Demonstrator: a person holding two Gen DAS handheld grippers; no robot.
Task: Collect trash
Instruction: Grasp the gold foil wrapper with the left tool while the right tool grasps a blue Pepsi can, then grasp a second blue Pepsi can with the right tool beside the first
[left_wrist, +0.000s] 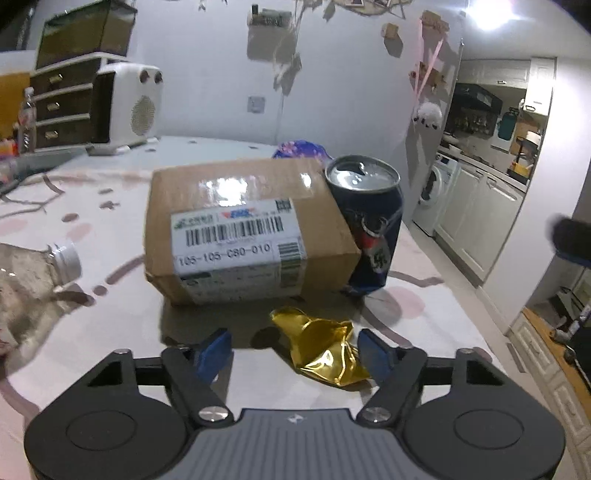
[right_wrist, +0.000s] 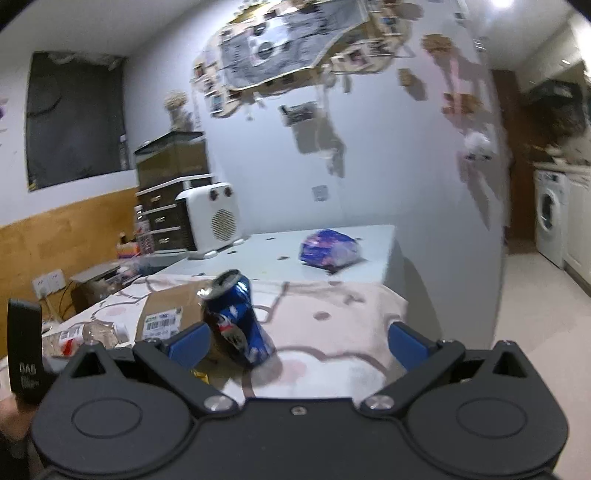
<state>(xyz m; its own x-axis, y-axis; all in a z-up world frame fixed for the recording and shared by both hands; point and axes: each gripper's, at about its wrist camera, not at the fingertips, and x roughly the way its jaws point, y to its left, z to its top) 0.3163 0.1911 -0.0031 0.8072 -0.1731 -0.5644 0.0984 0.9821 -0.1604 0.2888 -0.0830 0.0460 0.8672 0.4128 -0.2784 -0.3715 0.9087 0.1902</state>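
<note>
Right now the left hand-held gripper (left_wrist: 293, 350), jaws apart, is straddling the gold wrapper (left_wrist: 321, 347) lying at six o'clock of the box (left_wrist: 243, 229) on the counter (left_wrist: 110, 332); centring before squeezing seems wise, while the right hand-held gripper (right_wrist: 295, 343) is gaping empty beside the can (right_wrist: 234, 321).

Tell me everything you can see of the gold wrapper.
The gold wrapper is a crumpled piece of shiny foil-like film, creased and twisted, reflecting light. It lies on the patterned table cover in front of the cardboard box and the blue can, apart from both. It sits between the blue pads of the left tool, nearer the right-hand pad; whether that pad touches it is unclear.
</note>
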